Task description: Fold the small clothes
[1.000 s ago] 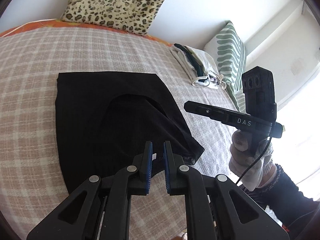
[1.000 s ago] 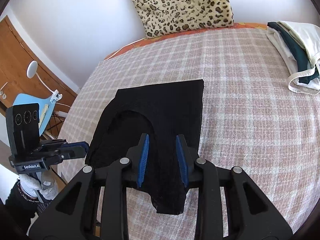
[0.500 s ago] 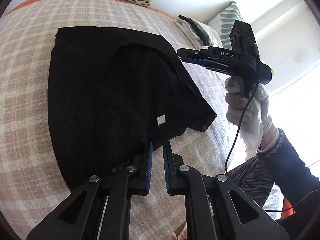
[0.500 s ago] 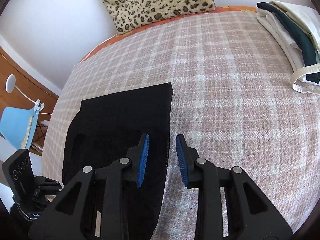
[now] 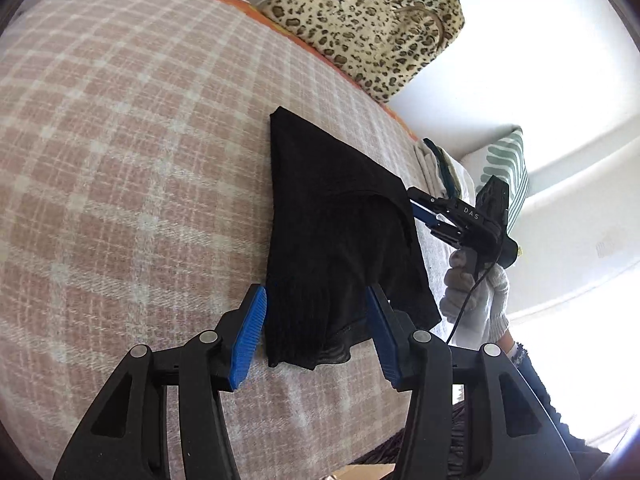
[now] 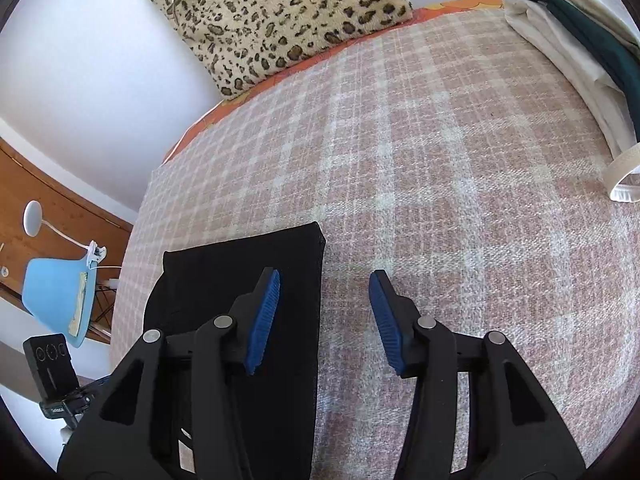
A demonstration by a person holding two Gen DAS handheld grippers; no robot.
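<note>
Plaid bedspread (image 5: 120, 160) carries the folded black garment (image 5: 332, 232), long axis toward the leopard cushion (image 5: 368, 20); left gripper (image 5: 316, 328) and right gripper (image 6: 324, 316) jaws are opening, pads clear of it

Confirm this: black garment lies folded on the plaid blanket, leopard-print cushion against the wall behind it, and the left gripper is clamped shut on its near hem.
Not clamped. In the left wrist view the left gripper is opening, its blue pads either side of the black garment's near hem, not pressing it. The plaid blanket and leopard-print cushion are as stated.

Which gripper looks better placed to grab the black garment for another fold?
Probably the left gripper: the black garment's near hem lies between its opening jaws. The right gripper, also opening, straddles only the side edge.
</note>
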